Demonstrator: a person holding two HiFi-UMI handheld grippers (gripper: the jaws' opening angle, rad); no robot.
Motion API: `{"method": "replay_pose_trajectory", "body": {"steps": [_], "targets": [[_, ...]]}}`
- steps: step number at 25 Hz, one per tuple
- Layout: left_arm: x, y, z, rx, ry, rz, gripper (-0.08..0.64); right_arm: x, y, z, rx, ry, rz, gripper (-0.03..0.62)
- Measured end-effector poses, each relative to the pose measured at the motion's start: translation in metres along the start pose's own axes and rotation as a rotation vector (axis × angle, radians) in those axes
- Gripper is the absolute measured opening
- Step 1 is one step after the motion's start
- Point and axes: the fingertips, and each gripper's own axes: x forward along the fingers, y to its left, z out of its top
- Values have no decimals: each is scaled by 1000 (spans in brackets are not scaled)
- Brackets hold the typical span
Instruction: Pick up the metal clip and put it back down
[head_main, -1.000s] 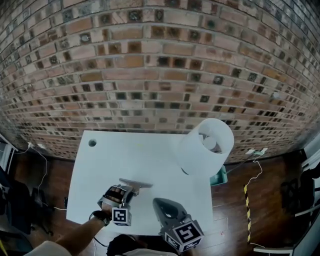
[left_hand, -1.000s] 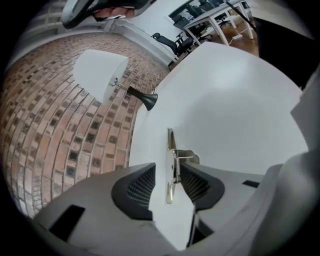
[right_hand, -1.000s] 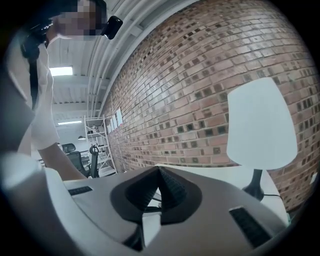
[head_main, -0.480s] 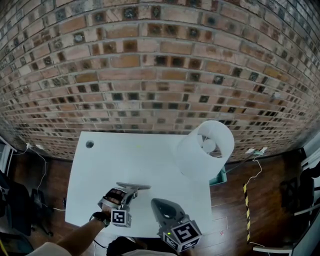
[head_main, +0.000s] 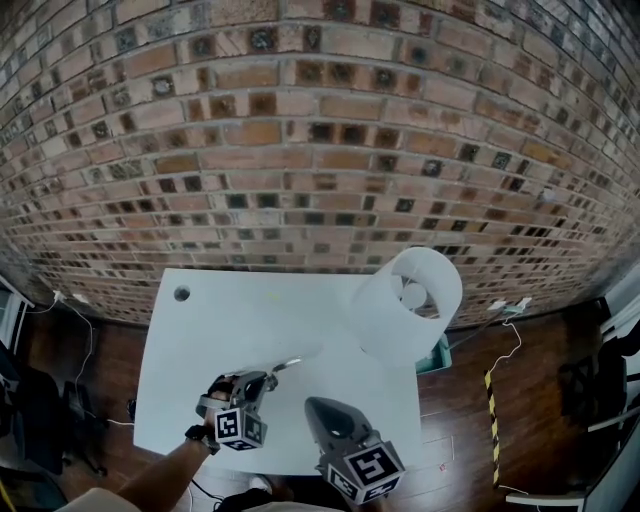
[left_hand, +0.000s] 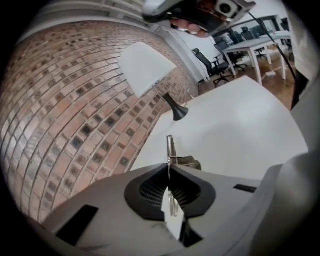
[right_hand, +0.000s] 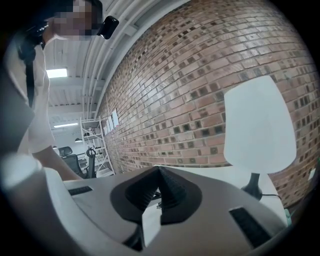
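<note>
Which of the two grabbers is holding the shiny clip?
The left gripper: its jaws have just closed on the metal clip. The right gripper is shut on nothing.

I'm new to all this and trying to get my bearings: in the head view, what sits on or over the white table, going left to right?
Round hole → left gripper, whose jaws have just closed → metal clip pinched between them, sticking out to the right → right gripper → white lamp.

Head cam steep down; all share lamp (head_main: 410, 305)
</note>
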Motion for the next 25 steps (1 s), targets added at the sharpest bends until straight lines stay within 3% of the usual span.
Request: {"method": "replay_pose_trajectory", "body": {"steps": [4, 12, 19, 25], "targets": [[-27, 32, 9, -266, -73, 47, 31, -7, 5, 14, -7, -31, -14, -5], [-153, 99, 45, -654, -355, 181, 32, -29, 54, 25, -8, -104, -24, -5], [-244, 112, 35, -836, -514, 188, 31, -53, 112, 38, -25, -172, -34, -5], [-285, 111, 36, -930, -589, 179, 31, -66, 134, 46, -48, -208, -30, -4]]}}
